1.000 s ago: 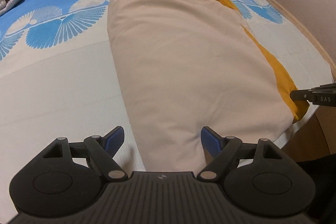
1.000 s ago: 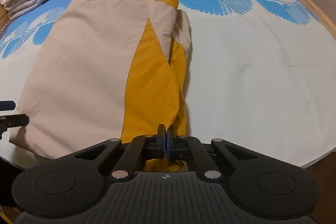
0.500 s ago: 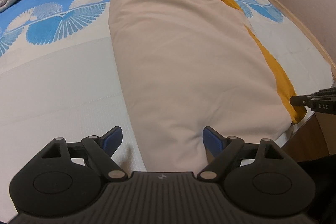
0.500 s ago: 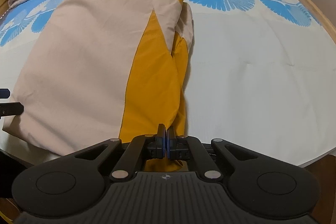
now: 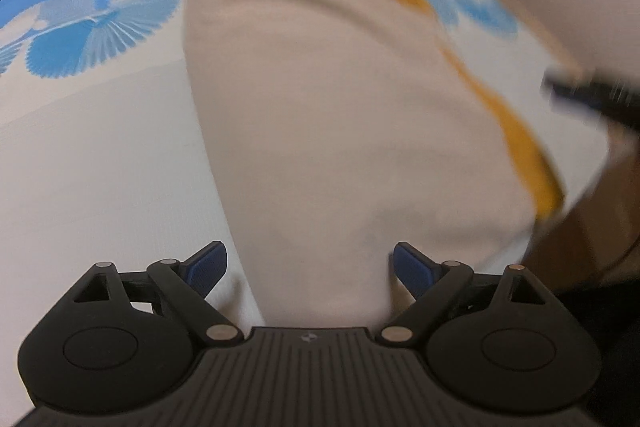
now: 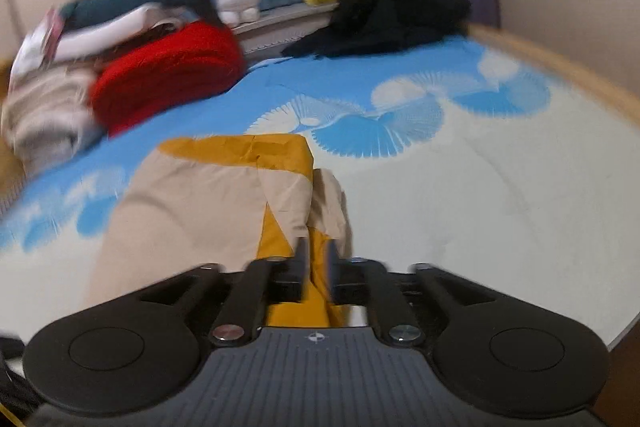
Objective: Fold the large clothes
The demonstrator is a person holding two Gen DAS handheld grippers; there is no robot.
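The bed carries the folded beige-and-yellow garment at its near edge. The left gripper is spread wide, gripping nothing. The right gripper has just been opening — yellow fabric lies between its parted jaws, released.

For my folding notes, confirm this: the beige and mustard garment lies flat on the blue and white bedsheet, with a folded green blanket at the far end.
Not quite: the folded blanket is red, as the right wrist view shows. The beige and mustard garment does lie flat on the blue and white bedsheet.
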